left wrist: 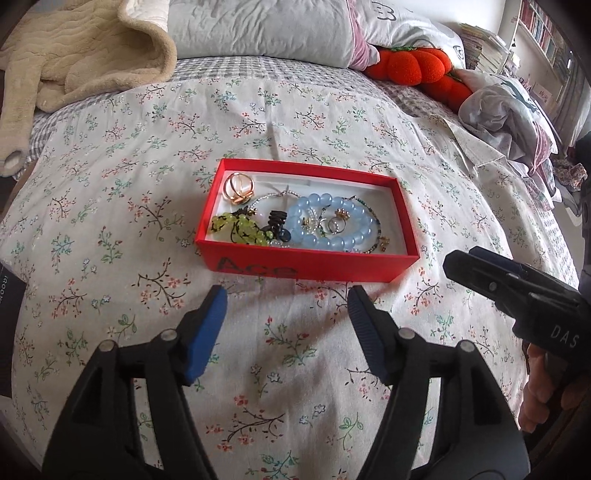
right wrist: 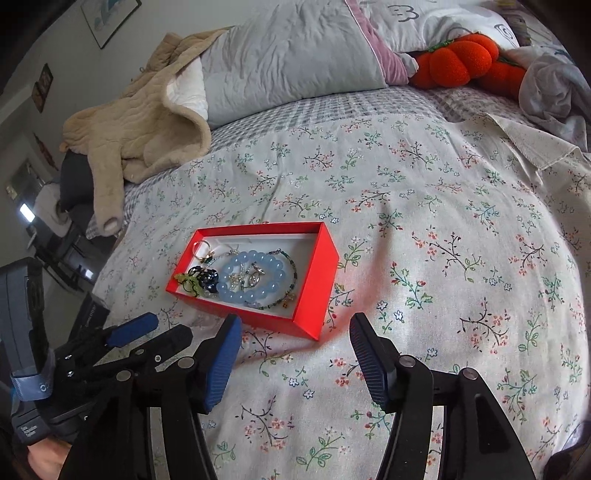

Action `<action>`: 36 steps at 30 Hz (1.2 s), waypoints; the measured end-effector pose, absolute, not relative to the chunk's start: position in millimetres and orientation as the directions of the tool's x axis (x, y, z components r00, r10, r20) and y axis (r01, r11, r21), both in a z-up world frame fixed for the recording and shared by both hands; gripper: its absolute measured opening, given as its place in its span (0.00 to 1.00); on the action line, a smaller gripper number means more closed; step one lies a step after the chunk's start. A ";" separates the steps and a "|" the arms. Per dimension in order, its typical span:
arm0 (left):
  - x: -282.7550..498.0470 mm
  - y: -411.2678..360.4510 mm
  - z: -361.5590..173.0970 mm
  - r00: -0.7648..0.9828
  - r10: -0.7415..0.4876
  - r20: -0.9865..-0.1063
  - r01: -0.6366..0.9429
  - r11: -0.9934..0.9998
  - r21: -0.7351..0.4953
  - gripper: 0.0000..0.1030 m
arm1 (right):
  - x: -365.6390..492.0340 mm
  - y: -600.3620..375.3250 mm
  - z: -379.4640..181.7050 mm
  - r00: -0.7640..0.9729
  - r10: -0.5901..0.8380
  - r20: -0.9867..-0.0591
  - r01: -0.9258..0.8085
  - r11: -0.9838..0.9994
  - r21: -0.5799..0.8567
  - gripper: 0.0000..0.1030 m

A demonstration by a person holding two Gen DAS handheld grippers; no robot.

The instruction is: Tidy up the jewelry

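Observation:
A red open box [left wrist: 258, 265] [right wrist: 314, 295] lies on the flowered bedspread. Inside it are a pale blue bead bracelet [left wrist: 332, 225] [right wrist: 255, 277], a gold ring piece [left wrist: 239, 187] [right wrist: 202, 248], a yellow-green bead cluster [left wrist: 240, 229] [right wrist: 190, 284], small rings and thin beaded chains. My left gripper [left wrist: 288, 295] stands open just short of the box's near wall, with nothing between its blue pads. My right gripper [right wrist: 295, 325] is open too, near the box's near corner, and empty. In the left wrist view the right gripper [left wrist: 480, 269] shows at the right edge.
A beige fleece garment [left wrist: 74, 48] [right wrist: 140, 125] lies at the back left. Grey pillows [left wrist: 258, 29] [right wrist: 295, 55] and an orange plush [left wrist: 413, 66] [right wrist: 461, 62] line the back. Crumpled bedding [left wrist: 509, 114] lies at the right. The bedspread [right wrist: 443, 258] spreads to the right of the box.

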State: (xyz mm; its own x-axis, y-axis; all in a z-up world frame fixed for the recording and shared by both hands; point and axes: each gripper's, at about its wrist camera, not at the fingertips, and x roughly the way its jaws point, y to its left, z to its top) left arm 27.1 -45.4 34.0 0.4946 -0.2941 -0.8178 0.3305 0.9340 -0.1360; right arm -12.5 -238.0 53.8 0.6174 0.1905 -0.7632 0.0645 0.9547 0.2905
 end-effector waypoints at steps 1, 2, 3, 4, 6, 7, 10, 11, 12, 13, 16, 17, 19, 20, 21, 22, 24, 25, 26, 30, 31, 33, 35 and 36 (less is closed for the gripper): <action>24.2 -43.3 32.7 0.484 -0.292 -0.825 0.322 0.936 -0.142 0.74 | -15.8 -237.6 52.5 0.611 0.185 -0.770 0.065 0.958 0.281 0.66; 21.4 -40.7 30.6 0.472 -0.288 -0.833 0.312 0.939 -0.148 0.77 | -19.5 -236.4 51.1 0.604 0.179 -0.777 0.063 0.960 0.271 0.66; 18.4 -38.6 28.8 0.464 -0.284 -0.839 0.301 0.941 -0.152 0.78 | -22.6 -235.6 49.6 0.598 0.174 -0.783 0.060 0.964 0.261 0.67; 15.0 -36.5 27.2 0.459 -0.279 -0.844 0.294 0.944 -0.152 0.78 | -26.0 -234.2 48.5 0.592 0.167 -0.788 0.057 0.967 0.248 0.67; 9.6 -32.7 24.4 0.455 -0.262 -0.851 0.286 0.948 -0.139 0.80 | -32.6 -230.5 46.6 0.586 0.151 -0.796 0.047 0.975 0.219 0.69; 6.8 -31.0 23.7 0.457 -0.254 -0.852 0.287 0.949 -0.129 0.82 | -36.2 -228.7 45.7 0.583 0.143 -0.800 0.042 0.978 0.206 0.70; -1.6 -27.4 20.0 0.455 -0.229 -0.861 0.294 0.951 -0.097 0.91 | -47.5 -222.7 41.7 0.573 0.120 -0.810 0.030 0.985 0.167 0.76; -4.4 -25.9 18.5 0.454 -0.218 -0.864 0.293 0.952 -0.086 0.93 | -50.8 -220.1 40.2 0.569 0.114 -0.814 0.025 0.987 0.156 0.77; -7.1 -24.7 17.2 0.453 -0.204 -0.868 0.291 0.954 -0.072 0.95 | -54.4 -217.6 38.5 0.563 0.109 -0.819 0.019 0.989 0.144 0.80; -9.7 -23.4 16.1 0.453 -0.195 -0.870 0.293 0.954 -0.061 0.95 | -58.3 -214.7 36.9 0.560 0.103 -0.822 0.013 0.991 0.132 0.82; -16.6 -19.7 14.9 0.458 -0.174 -0.872 0.302 0.953 -0.032 0.97 | -69.2 -205.2 32.2 0.555 0.082 -0.828 -0.009 0.996 0.093 0.83; -18.9 -17.7 15.5 0.463 -0.170 -0.870 0.299 0.954 -0.027 0.97 | -72.8 -201.8 30.9 0.553 0.076 -0.829 -0.018 0.997 0.080 0.83; -23.9 -14.3 17.1 0.477 -0.168 -0.863 0.297 0.955 -0.021 0.97 | -78.9 -195.1 28.0 0.545 0.067 -0.835 -0.035 0.998 0.057 0.83; -26.0 -12.8 17.4 0.480 -0.167 -0.861 0.297 0.955 -0.019 0.97 | -81.8 -192.3 26.9 0.542 0.065 -0.838 -0.040 0.998 0.052 0.83; -27.7 -11.6 17.0 0.479 -0.169 -0.861 0.301 0.954 -0.020 0.97 | -84.1 -190.1 25.9 0.539 0.068 -0.839 -0.043 0.998 0.053 0.83; -29.3 -10.4 16.0 0.476 -0.172 -0.863 0.304 0.952 -0.022 0.97 | -86.3 -188.4 25.2 0.537 0.071 -0.841 -0.045 0.997 0.055 0.84; -31.7 -7.6 13.0 0.467 -0.173 -0.867 0.307 0.951 -0.025 0.97 | -89.6 -185.3 24.1 0.534 0.075 -0.842 -0.043 0.997 0.061 0.84; -33.1 -6.3 11.6 0.465 -0.172 -0.868 0.306 0.952 -0.025 0.97 | -90.7 -183.4 24.0 0.533 0.075 -0.843 -0.040 0.997 0.063 0.84; -34.2 -4.4 10.7 0.466 -0.170 -0.868 0.304 0.952 -0.023 0.97 | -91.2 -182.3 23.9 0.533 0.073 -0.843 -0.036 0.997 0.063 0.84; -37.6 2.0 10.7 0.488 -0.153 -0.860 0.288 0.958 -0.007 0.97 | -89.7 -179.5 23.7 0.536 0.041 -0.843 -0.009 0.999 0.043 0.84; -38.1 3.2 10.7 0.492 -0.146 -0.858 0.283 0.959 -0.001 0.97 | -88.8 -178.6 23.3 0.533 0.019 -0.846 0.000 1.000 0.023 0.84; -38.9 5.9 10.2 0.495 -0.136 -0.858 0.272 0.962 0.004 0.97 | -87.1 -177.6 21.9 0.526 -0.012 -0.850 0.019 1.000 -0.003 0.84; -39.5 8.0 9.8 0.495 -0.134 -0.859 0.265 0.964 0.002 0.97 | -85.6 -178.9 20.5 0.522 -0.016 -0.853 0.031 1.000 0.000 0.84; -39.9 8.5 9.6 0.495 -0.136 -0.858 0.266 0.964 0.001 0.97 | -84.9 -179.4 20.0 0.520 -0.020 -0.854 0.038 0.999 0.000 0.84</action>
